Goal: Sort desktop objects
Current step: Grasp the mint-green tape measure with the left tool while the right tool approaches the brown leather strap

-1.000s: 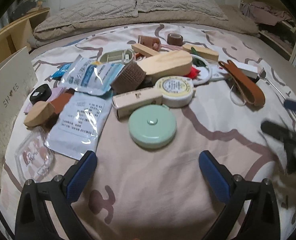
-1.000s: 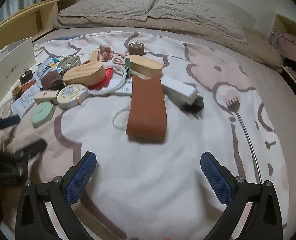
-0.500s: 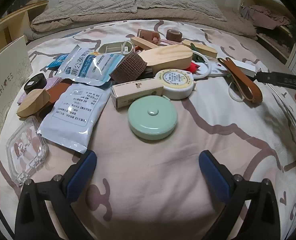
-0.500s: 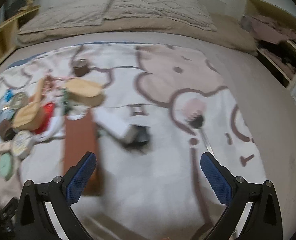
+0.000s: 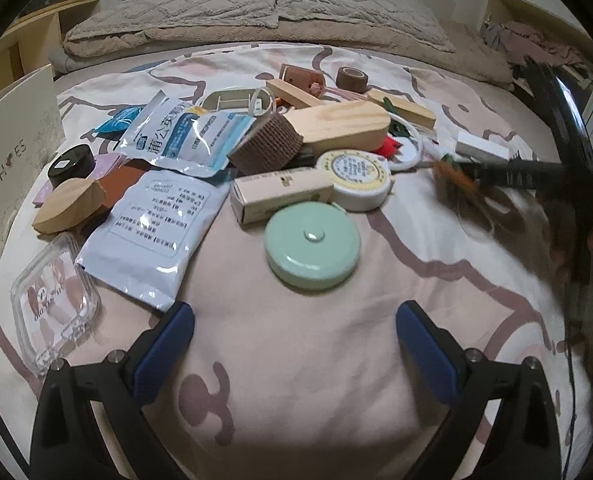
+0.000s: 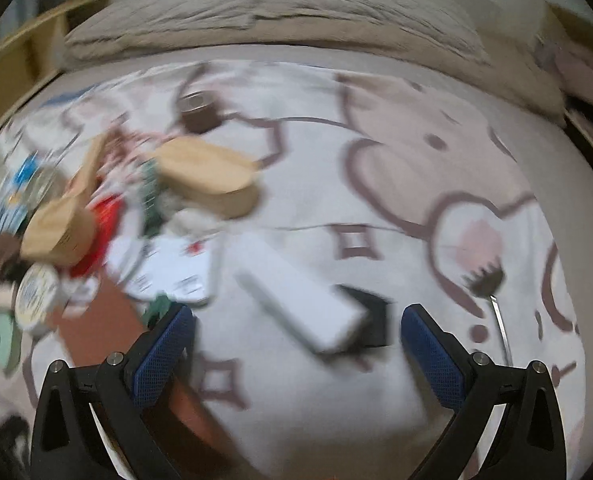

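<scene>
A pile of small objects lies on a patterned bedspread. In the left wrist view a green round tape measure (image 5: 313,245) lies just ahead of my open, empty left gripper (image 5: 295,334). Behind it are a beige box (image 5: 280,196), a white-yellow tape measure (image 5: 354,178), a long wooden block (image 5: 342,129) and foil pouches (image 5: 154,222). In the blurred right wrist view my right gripper (image 6: 296,344) is open and empty, close over a white box (image 6: 308,308) with a black end (image 6: 366,318). A fork (image 6: 490,286) lies to its right.
A white shoe box (image 5: 12,136) stands at the left edge. A clear plastic case (image 5: 52,302) lies near left. A brown leather strap (image 6: 108,332) lies left of the right gripper. The right gripper's black frame (image 5: 568,184) crosses the left wrist view. Pillows lie behind.
The right gripper has swung right and then dropped toward the white box; its view is motion-blurred. The left gripper has moved slightly closer to the pile. Both stay open.
</scene>
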Motion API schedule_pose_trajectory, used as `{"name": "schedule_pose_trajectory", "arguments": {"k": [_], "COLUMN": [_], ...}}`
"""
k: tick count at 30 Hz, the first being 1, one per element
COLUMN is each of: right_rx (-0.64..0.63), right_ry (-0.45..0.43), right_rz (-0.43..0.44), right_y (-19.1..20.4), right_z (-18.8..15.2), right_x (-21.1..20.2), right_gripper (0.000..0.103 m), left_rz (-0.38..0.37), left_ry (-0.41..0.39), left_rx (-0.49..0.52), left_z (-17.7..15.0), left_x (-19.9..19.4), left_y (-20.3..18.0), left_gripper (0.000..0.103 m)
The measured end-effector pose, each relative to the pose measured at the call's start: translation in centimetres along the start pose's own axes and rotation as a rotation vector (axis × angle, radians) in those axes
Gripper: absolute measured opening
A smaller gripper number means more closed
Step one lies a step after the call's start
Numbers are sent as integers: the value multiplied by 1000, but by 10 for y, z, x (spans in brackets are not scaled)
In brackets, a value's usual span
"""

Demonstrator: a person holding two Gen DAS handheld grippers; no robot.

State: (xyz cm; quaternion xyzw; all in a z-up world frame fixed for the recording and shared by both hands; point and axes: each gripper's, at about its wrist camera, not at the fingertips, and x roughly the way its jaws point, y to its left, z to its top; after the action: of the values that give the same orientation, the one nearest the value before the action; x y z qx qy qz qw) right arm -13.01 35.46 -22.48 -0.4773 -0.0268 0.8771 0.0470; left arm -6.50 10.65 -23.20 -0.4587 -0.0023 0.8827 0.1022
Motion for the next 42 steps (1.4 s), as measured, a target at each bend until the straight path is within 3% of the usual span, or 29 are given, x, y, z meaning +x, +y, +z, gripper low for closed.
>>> {"name": "schedule_pose_trajectory", "arguments": {"k": [5, 12, 15, 28, 39, 42], "right_rx": [-143, -154, -132, -162, -105, -104], "right_ry": [-39, -17, -3, -35, -40, -43], "right_rz": [0, 106, 165, 157, 150, 148], "right_y": [38, 52, 48, 48, 38, 39], "right_z": [-15, -40, -57, -95, -112, -113], "right_x": [-13, -27, -34, -57, -65, -65], "right_gripper": [103, 103, 103, 103, 103, 103], "left_rz": [-17, -77, -121, -366, -382, -322], "left_ry": [-9, -4, -1, 17, 20, 18], "left_rx": [-31, -18, 30, 173, 209, 180], "left_z": [16, 32, 35, 18, 1, 5], "left_x": [3, 13, 17, 6, -4, -1], "left_y": [10, 11, 2, -31, -42, -40], "left_gripper": [101, 101, 101, 101, 101, 95]}}
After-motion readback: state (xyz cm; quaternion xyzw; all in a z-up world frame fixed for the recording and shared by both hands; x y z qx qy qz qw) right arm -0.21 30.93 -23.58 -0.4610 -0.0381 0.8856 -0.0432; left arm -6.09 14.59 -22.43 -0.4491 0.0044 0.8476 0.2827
